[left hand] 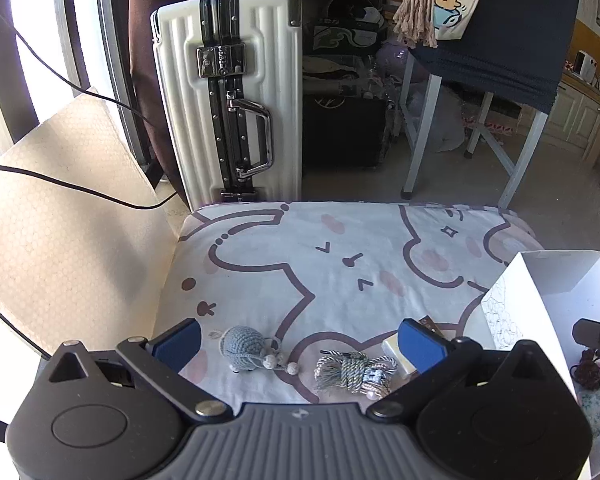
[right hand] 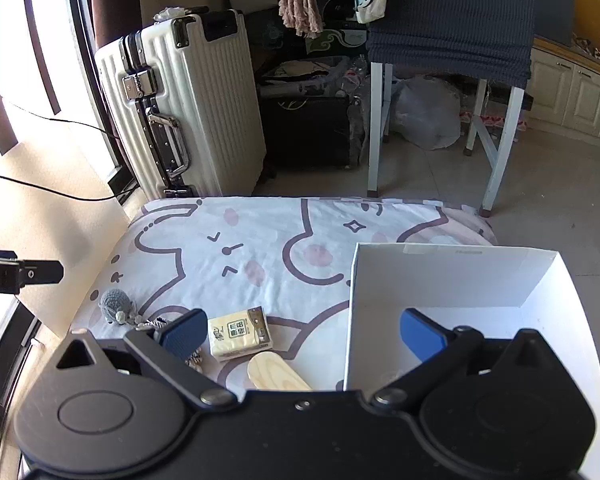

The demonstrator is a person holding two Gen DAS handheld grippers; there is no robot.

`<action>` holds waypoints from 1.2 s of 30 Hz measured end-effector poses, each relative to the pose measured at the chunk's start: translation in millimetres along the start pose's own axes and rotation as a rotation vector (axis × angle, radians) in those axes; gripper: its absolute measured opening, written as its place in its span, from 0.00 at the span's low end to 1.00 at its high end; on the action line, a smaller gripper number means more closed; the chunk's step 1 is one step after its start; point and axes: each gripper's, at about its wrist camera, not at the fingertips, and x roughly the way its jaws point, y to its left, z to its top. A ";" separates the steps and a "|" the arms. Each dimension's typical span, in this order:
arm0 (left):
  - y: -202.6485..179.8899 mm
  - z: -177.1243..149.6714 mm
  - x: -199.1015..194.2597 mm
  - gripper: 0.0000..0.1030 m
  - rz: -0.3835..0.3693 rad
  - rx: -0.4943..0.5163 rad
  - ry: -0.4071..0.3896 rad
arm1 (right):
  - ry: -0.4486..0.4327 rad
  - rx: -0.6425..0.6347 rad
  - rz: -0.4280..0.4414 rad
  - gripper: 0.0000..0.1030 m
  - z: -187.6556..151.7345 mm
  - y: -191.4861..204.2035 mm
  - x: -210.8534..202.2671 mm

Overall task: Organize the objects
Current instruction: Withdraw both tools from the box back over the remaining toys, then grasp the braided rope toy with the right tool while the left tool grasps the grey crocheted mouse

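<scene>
White cardboard box (right hand: 440, 276) at the bed's right edge already holds a dark item (left hand: 590, 368), while both the left gripper (left hand: 300, 344) and right gripper (right hand: 300, 332), spread wide and empty, hover over a cord bundle (left hand: 354, 372), tissue pack (right hand: 239, 333), wooden piece (right hand: 276, 374) and crocheted toy (left hand: 244, 346) apparently awaiting sorting.

Left wrist view: sits low over the near edge of the printed sheet (left hand: 340, 264), facing forward along its fingers toward the white suitcase (left hand: 228, 96) in the upper centre.
Nearness, left: close; small items lie between its own fingers at the lower frame.
Right wrist view: set further right, over the white box (right hand: 452, 276) at lower right, facing the same way.
Shared: sheet, suitcase (right hand: 180, 108), the chair (left hand: 496, 32) (right hand: 452, 20), the grey knitted toy (left hand: 244, 346) (right hand: 116, 302).
Cross-sight: each view catches the other tool at its edge.
</scene>
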 end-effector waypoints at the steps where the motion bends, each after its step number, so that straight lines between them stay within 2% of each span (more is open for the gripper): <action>1: 2.1 0.8 2.7 1.00 0.001 0.001 0.004 | -0.003 -0.009 -0.001 1.00 -1.0 2.4 1.2; 7: 22.1 7.7 28.8 1.00 0.010 -0.018 0.038 | -0.040 -0.061 0.019 1.00 -7.3 18.4 10.9; 13: 49.1 14.5 57.8 0.95 -0.015 -0.120 0.087 | -0.069 -0.113 -0.006 1.00 -16.9 38.5 26.9; 17: 65.4 13.1 81.5 0.92 -0.012 -0.189 0.136 | -0.067 -0.129 0.023 1.00 -23.9 51.4 39.8; 21: 79.1 7.9 104.8 0.91 0.028 -0.232 0.180 | -0.074 -0.147 0.068 1.00 -33.2 70.7 56.5; 25: 89.3 1.6 125.2 0.90 0.029 -0.280 0.231 | -0.080 -0.230 0.083 1.00 -47.1 97.5 80.2; 30: 101.2 -1.1 144.0 0.90 -0.022 -0.413 0.284 | -0.051 -0.372 0.092 1.00 -59.4 123.7 112.5; 33: 103.4 -3.6 155.0 0.84 -0.033 -0.461 0.308 | -0.023 -0.411 0.136 1.00 -61.1 131.7 129.3; 36: 104.4 -6.7 167.5 0.77 -0.041 -0.485 0.340 | 0.021 -0.455 0.191 0.92 -60.1 140.3 144.1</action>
